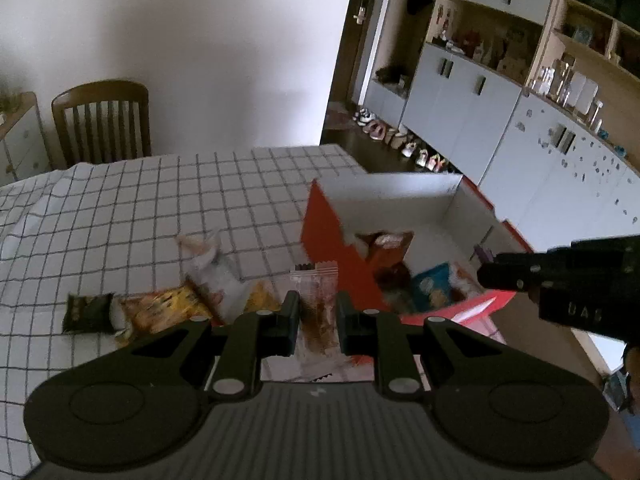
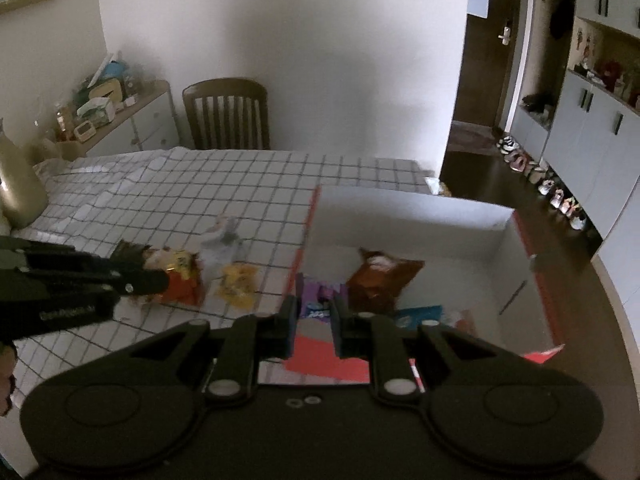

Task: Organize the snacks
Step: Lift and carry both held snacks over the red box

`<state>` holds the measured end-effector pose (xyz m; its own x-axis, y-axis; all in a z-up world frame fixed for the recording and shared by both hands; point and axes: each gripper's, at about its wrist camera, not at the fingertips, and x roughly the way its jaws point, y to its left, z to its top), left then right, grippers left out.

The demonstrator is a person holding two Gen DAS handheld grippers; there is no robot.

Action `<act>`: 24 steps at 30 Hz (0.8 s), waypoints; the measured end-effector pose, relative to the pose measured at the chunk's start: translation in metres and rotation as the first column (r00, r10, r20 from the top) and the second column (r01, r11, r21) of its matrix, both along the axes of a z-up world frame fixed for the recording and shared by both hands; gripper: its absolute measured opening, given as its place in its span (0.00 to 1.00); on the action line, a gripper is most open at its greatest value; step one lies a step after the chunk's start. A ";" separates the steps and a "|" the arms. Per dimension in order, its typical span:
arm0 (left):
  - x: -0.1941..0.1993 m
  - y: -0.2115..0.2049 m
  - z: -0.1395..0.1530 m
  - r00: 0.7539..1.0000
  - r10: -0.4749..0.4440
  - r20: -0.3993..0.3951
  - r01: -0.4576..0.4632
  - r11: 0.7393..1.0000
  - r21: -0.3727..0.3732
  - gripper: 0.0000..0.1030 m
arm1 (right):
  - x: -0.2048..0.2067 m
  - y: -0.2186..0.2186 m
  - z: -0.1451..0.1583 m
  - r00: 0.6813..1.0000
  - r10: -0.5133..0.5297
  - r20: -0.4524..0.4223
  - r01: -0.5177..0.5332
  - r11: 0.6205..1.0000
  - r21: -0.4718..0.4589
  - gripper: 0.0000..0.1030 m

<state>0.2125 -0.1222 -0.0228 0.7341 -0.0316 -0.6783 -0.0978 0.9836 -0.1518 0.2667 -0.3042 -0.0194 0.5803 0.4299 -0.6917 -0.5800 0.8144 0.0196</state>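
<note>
Snack packet [image 1: 318, 312] pinched in left hand-held gripper [image 1: 318, 308], purple packet [image 2: 314, 304] in right hand-held gripper [image 2: 314, 312]

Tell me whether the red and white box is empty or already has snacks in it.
Not empty. The red and white box is open-topped and holds a brown snack bag, a blue packet and a purple packet; more snacks lie outside on the checked tablecloth.

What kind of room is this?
Probably a home dining room: a wooden chair at a table with a checked cloth, wall cupboards, and shoes lined up near the door.
</note>
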 end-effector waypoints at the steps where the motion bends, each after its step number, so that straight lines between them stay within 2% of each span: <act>1: 0.005 -0.005 0.002 1.000 0.003 0.005 -0.003 1.000 0.000 0.18 | 0.004 -0.005 0.001 1.000 -0.001 0.003 0.001 1.000 0.000 0.16; 8: 0.038 -0.039 0.006 1.000 -0.008 0.004 0.008 1.000 0.007 0.18 | 0.032 -0.039 -0.001 1.000 -0.014 0.011 0.014 1.000 -0.005 0.16; 16: 0.081 -0.081 -0.006 0.998 -0.051 -0.048 0.052 0.999 0.016 0.18 | 0.072 -0.072 -0.007 0.999 -0.040 0.012 0.040 0.999 -0.011 0.16; 24: 0.122 -0.112 -0.021 0.991 -0.085 -0.105 0.089 0.995 0.038 0.18 | 0.109 -0.083 -0.020 0.998 -0.063 -0.019 0.063 0.998 -0.012 0.16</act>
